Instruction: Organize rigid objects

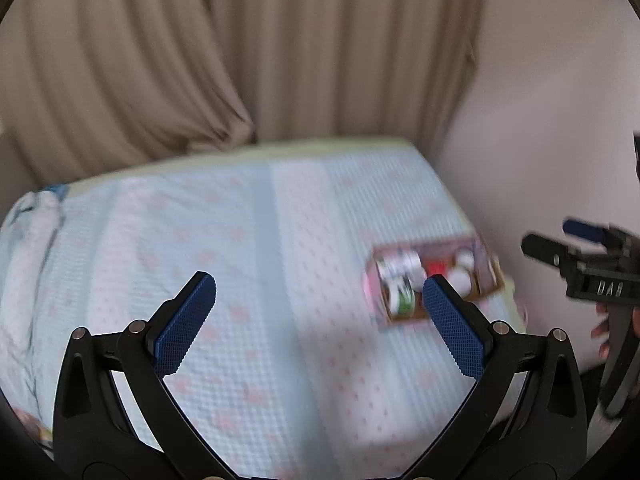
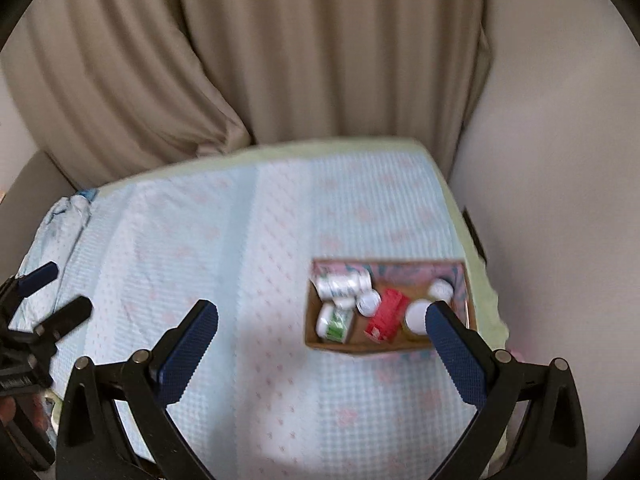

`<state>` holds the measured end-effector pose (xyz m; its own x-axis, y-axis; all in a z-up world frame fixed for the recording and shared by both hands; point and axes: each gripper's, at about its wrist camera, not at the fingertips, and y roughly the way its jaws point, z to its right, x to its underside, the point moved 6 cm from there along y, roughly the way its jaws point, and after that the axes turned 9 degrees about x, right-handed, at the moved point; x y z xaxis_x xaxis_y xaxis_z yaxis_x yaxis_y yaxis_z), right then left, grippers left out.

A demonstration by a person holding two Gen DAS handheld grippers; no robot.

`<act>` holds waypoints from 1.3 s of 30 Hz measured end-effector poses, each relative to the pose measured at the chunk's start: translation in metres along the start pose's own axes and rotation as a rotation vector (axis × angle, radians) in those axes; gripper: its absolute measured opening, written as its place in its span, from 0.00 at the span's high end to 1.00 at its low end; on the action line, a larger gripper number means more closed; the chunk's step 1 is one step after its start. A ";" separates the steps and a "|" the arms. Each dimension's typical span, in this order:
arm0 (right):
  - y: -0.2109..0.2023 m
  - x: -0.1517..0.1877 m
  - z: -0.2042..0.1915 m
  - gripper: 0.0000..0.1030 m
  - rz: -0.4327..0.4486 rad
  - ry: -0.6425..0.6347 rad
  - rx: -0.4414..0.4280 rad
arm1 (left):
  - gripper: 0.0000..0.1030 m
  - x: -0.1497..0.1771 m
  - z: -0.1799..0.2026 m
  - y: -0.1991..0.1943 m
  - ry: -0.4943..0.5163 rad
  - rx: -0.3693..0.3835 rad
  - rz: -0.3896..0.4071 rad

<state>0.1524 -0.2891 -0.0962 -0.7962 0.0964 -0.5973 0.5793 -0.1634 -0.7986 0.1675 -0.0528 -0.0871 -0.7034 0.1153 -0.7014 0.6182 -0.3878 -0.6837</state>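
A cardboard box [image 2: 332, 342] with pink lining sits near the right edge of the bed; it also shows in the left wrist view [image 1: 404, 318]. It holds white bottles [image 2: 344, 283], a green-labelled bottle [image 2: 335, 322], a red packet [image 2: 386, 315] and round white lids [image 2: 416, 315]. My right gripper [image 2: 320, 310] is open and empty, above the bed just in front of the box. My left gripper [image 1: 318, 282] is open and empty, above the bed to the left of the box. Both views are blurred.
The bed [image 2: 240, 260] has a light blue cover with pink marks. Beige curtains [image 2: 280, 60] hang behind it. A pale wall [image 2: 560, 200] is at the right. Crumpled bedding [image 2: 68, 208] lies at the far left.
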 end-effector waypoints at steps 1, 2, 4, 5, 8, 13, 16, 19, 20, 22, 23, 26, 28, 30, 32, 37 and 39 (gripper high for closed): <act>-0.008 -0.002 -0.004 0.00 0.019 -0.003 -0.001 | 0.00 -0.004 -0.005 -0.018 -0.007 -0.019 0.046; -0.018 -0.005 -0.010 0.00 0.046 -0.007 -0.005 | 0.00 -0.009 -0.007 -0.032 -0.007 -0.038 0.087; -0.040 -0.011 -0.017 0.00 0.108 -0.011 -0.005 | 0.00 -0.018 -0.008 -0.063 0.004 -0.080 0.178; -0.053 -0.015 -0.019 0.00 0.144 -0.016 0.002 | 0.00 -0.022 -0.007 -0.078 0.011 -0.099 0.224; -0.086 -0.024 -0.024 0.00 0.241 -0.015 0.017 | 0.00 -0.032 -0.002 -0.112 0.025 -0.136 0.332; -0.134 -0.030 -0.024 0.00 0.410 -0.006 0.046 | 0.00 -0.036 0.003 -0.144 0.055 -0.175 0.451; -0.146 -0.028 -0.020 0.00 0.469 0.001 0.075 | 0.00 -0.031 0.006 -0.147 0.056 -0.158 0.474; -0.147 -0.026 -0.019 0.00 0.499 0.011 0.083 | 0.00 -0.032 0.000 -0.146 0.048 -0.169 0.474; -0.146 -0.026 -0.019 0.00 0.500 0.013 0.083 | 0.00 -0.032 -0.002 -0.145 0.043 -0.171 0.471; -0.147 -0.026 -0.019 0.00 0.507 0.015 0.079 | 0.00 -0.031 -0.003 -0.142 0.039 -0.181 0.466; -0.147 -0.025 -0.019 0.00 0.510 0.013 0.079 | 0.00 -0.031 -0.004 -0.141 0.039 -0.186 0.467; -0.150 -0.027 -0.021 0.00 0.525 0.007 0.078 | 0.00 -0.029 -0.002 -0.144 0.038 -0.191 0.468; -0.152 -0.026 -0.021 0.00 0.528 0.008 0.071 | 0.00 -0.029 -0.002 -0.144 0.034 -0.189 0.466; -0.152 -0.027 -0.021 0.00 0.530 0.007 0.069 | 0.00 -0.029 -0.001 -0.145 0.035 -0.190 0.465; -0.152 -0.027 -0.021 0.00 0.532 0.010 0.069 | 0.00 -0.029 0.000 -0.144 0.038 -0.191 0.462; -0.147 -0.028 -0.019 0.00 0.528 0.015 0.063 | 0.00 -0.028 0.003 -0.143 0.042 -0.188 0.453; -0.146 -0.028 -0.019 0.00 0.525 0.017 0.064 | 0.00 -0.028 0.002 -0.142 0.042 -0.188 0.448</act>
<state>0.0934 -0.2495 0.0352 -0.3983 0.0011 -0.9173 0.8872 -0.2534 -0.3856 0.0986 -0.0032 0.0296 -0.3410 0.0127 -0.9400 0.9123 -0.2366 -0.3342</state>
